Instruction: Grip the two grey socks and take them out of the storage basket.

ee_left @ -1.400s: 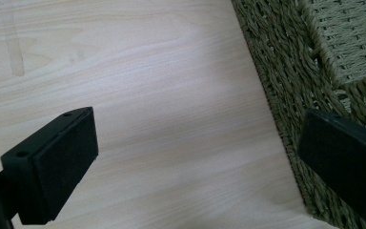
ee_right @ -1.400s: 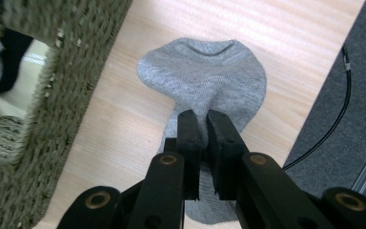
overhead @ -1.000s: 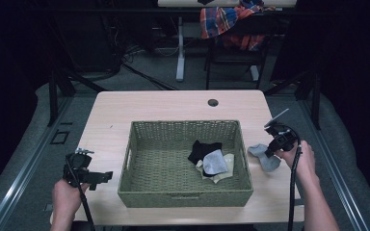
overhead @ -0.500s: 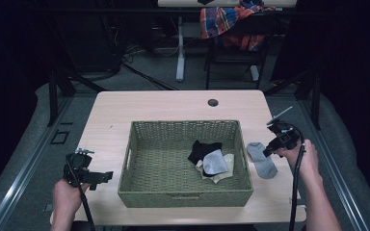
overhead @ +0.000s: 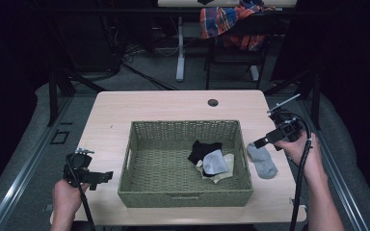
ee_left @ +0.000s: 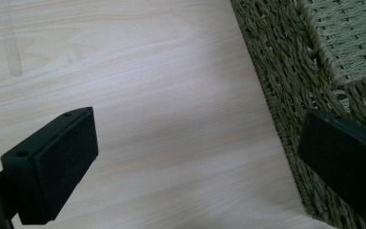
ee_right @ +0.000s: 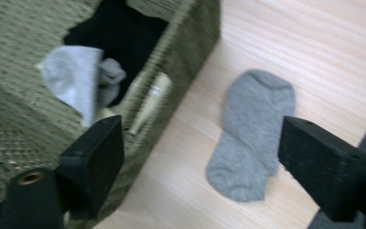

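Observation:
A grey sock lies flat on the table just right of the woven green basket. My right gripper hangs above the sock with nothing between its pads; its jaws have just been opening and now stand wide. Inside the basket a black sock, a light grey sock and a cream sock lie bunched together. My left gripper rests open near the table's front left, pointing at the basket's left wall.
The wooden table has a round cable hole at the back. Behind the table, a chair draped with plaid cloth stands on the dark floor. Cables trail from both grippers toward the front edge.
The right gripper let go of the grey sock and rose away from it. The sock now lies flat on the table. The left hand has stayed put.

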Demonstrator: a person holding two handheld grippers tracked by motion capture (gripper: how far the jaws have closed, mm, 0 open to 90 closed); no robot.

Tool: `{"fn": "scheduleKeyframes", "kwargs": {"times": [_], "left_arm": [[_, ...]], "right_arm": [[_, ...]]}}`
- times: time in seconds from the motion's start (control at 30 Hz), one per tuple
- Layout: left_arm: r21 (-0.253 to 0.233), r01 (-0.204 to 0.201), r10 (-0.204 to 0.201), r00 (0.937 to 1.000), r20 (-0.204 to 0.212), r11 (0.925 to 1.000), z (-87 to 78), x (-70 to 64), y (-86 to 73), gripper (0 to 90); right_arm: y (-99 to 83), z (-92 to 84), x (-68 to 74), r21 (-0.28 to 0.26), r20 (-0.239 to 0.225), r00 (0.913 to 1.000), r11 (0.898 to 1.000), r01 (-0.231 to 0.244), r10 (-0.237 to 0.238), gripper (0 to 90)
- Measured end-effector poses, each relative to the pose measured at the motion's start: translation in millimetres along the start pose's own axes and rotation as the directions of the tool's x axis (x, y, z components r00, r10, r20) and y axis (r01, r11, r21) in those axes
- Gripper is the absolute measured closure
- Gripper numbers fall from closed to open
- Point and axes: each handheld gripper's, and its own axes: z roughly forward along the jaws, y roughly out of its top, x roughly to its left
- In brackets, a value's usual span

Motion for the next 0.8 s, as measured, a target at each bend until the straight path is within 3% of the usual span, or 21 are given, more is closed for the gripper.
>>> {"fn": "scheduleKeyframes", "kwargs": {"times": [0.07,0.1,0.2,0.43,0.5,0.63,0.67,0.8], "left_arm": [[-0.001,-0.001,0.001,1.0000,0.001,1.0000,-0.1,-0.1,0.0,0.2],[-0.001,0.001,-0.001,1.0000,-0.001,1.0000,-0.3,-0.1,-0.2,0.2],[0.001,0.003,-0.003,1.0000,-0.002,1.0000,-0.7,0.4,-0.3,0.2],[-0.001,0.004,-0.004,1.0000,-0.003,1.0000,-0.4,0.3,-0.3,0.2],[0.002,0.001,-0.001,1.0000,-0.001,1.0000,-0.1,0.1,-0.2,0.2],[0.002,0.001,-0.001,1.0000,-0.001,1.0000,-0.1,0.1,-0.3,0.2],[0.001,0.002,-0.002,1.0000,-0.002,1.0000,-0.1,0.1,-0.3,0.2],[0.008,-0.002,0.002,1.0000,0.003,1.0000,0.6,-0.5,-0.2,0.2]], "right_arm": [[1.0,-1.7,3.5,-0.009,-0.010,0.9999,1.000,0.014,-0.014,14.3],[2.9,-4.6,10.6,-0.018,-0.005,0.9992,0.999,0.040,-0.040,12.4],[6.7,-7.1,22.7,-0.027,0.015,0.9981,0.998,0.060,-0.059,3.5],[11.8,-7.8,43.0,-0.039,-0.002,0.9942,0.993,0.108,-0.108,0.5],[14.2,-5.7,51.8,-0.064,-0.020,0.9931,0.991,0.114,-0.116,0.0],[17.1,-4.0,60.3,-0.056,-0.035,0.9868,0.986,0.156,-0.158,0.0],[18.9,-1.4,68.2,-0.055,-0.044,0.9834,0.983,0.174,-0.176,0.0],[20.7,1.7,76.4,-0.062,-0.060,0.9790,0.980,0.191,-0.195,0.0]]}}
